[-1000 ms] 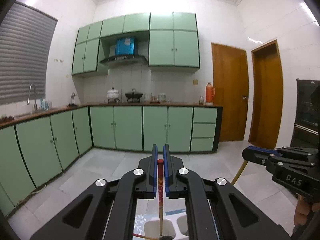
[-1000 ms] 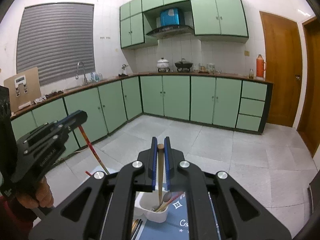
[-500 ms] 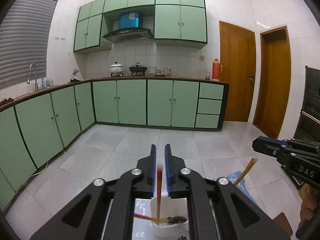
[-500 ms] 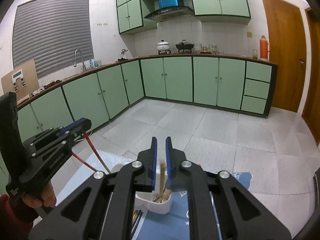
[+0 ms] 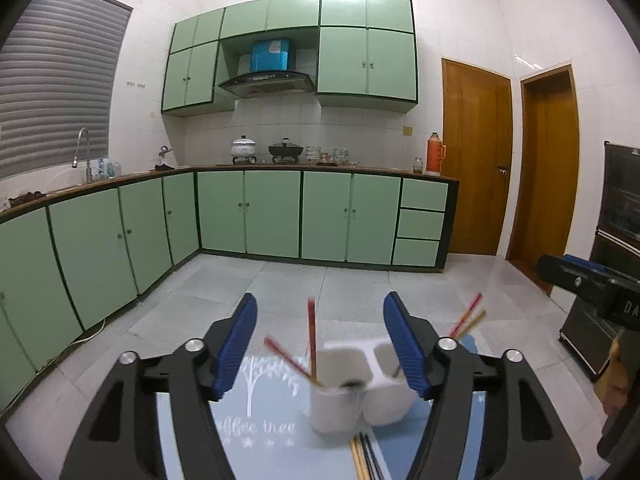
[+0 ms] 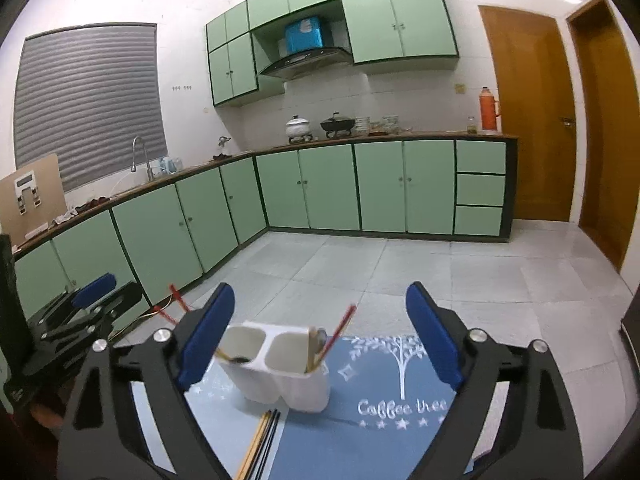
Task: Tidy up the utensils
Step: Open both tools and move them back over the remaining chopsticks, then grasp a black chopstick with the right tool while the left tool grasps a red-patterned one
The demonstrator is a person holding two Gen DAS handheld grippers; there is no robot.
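— Two pairs of tongs, both spread wide and holding nothing. How does the left gripper stand?

— Its blue pads are far apart, and a white utensil holder sits between them at about 6 o'clock in the left wrist view. One red chopstick stands nearly upright in the near compartment; another leans out toward 10 o'clock. Both are blurred.

— And further right?

— The right gripper is open as well, with the holder low between its pads at about 7 o'clock. The holder rests on a blue mat printed with a white tree. A red chopstick leans out of the right-hand compartment toward 1 o'clock, beside a spoon whose shape is hard to make out.

— What is left to sort?

— Loose chopsticks, several dark and some pale, lie flat on the mat just in front of the holder. In the right wrist view they sit at about 7 o'clock from the tongs, long axis running from 1 toward 7 o'clock, near ends out of frame. In the left wrist view the same bundle lies at 5 o'clock.

— Which hand is nearer?

— Hard to say; both hover close above. The bundle looks slightly better centred under the left one. Whichever goes, a grasp would probably need the pads brought down across the sticks, not along them.
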